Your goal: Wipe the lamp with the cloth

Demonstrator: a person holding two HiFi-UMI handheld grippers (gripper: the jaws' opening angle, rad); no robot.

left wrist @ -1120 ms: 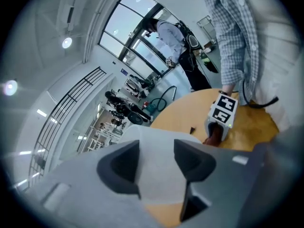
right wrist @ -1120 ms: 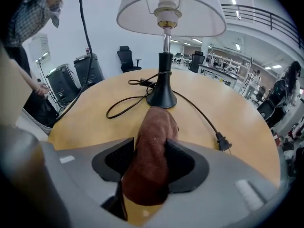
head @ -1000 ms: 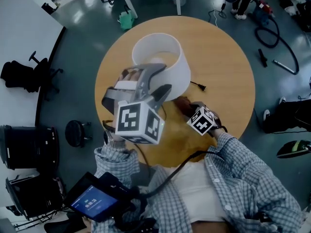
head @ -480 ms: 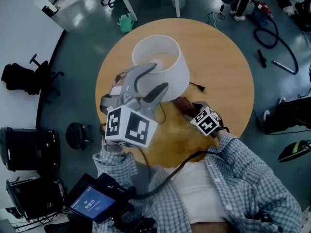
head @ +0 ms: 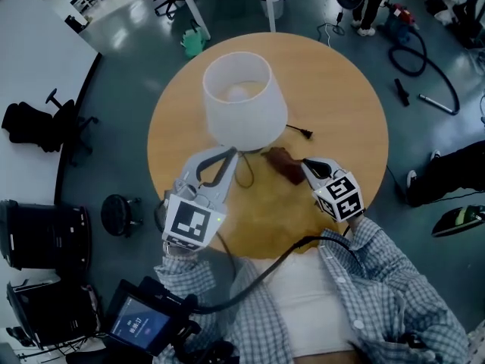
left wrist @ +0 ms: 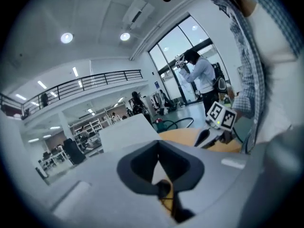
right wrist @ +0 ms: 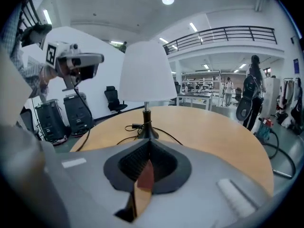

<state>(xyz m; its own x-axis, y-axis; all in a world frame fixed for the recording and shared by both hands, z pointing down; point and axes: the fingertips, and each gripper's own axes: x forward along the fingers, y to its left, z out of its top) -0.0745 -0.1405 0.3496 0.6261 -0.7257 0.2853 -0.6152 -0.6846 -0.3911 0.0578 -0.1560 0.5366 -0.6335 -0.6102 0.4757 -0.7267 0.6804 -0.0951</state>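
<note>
On the round wooden counter (head: 348,105), the white-shaded lamp (head: 244,101) is standing upright near the middle. The right gripper (head: 309,165) is clenching the brown cloth (head: 282,161), just beside the lamp's base. The left gripper (head: 226,158) is hovering beside the shade, clenched on nothing.

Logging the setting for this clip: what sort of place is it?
Probably a large open lab or office hall: a round wooden table on a bare floor, an office chair nearby, and a railed mezzanine above rows of shelving.
</note>
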